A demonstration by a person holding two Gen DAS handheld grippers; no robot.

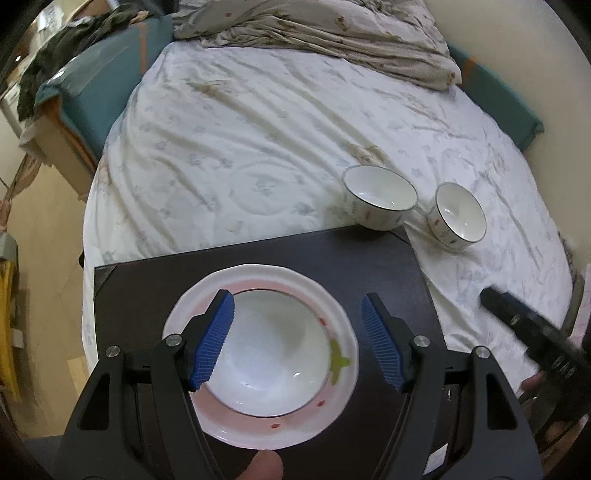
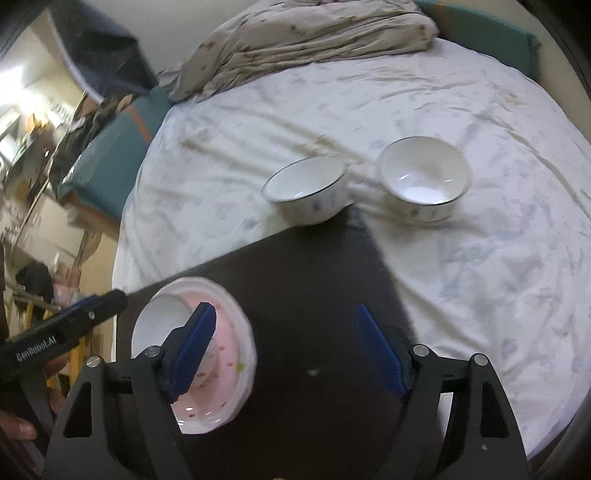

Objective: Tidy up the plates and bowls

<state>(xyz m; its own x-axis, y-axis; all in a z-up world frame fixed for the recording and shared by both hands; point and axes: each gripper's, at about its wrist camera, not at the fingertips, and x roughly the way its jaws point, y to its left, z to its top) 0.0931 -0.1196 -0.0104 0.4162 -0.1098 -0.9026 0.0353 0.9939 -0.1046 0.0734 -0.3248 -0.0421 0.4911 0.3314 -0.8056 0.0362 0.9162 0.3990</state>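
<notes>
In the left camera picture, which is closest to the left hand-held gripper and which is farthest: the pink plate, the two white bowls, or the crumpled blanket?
1. Pink plate: right under the left hand-held gripper, on the dark board.
2. Two white bowls: beyond the board's far right corner; too close to call between them.
3. Crumpled blanket: far end of the bed.

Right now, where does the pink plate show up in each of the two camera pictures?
Left wrist view: pink plate low centre, white bowl inside.
Right wrist view: lower left, behind a gripper finger.
Shared landmark: dark board under the plate.
</notes>
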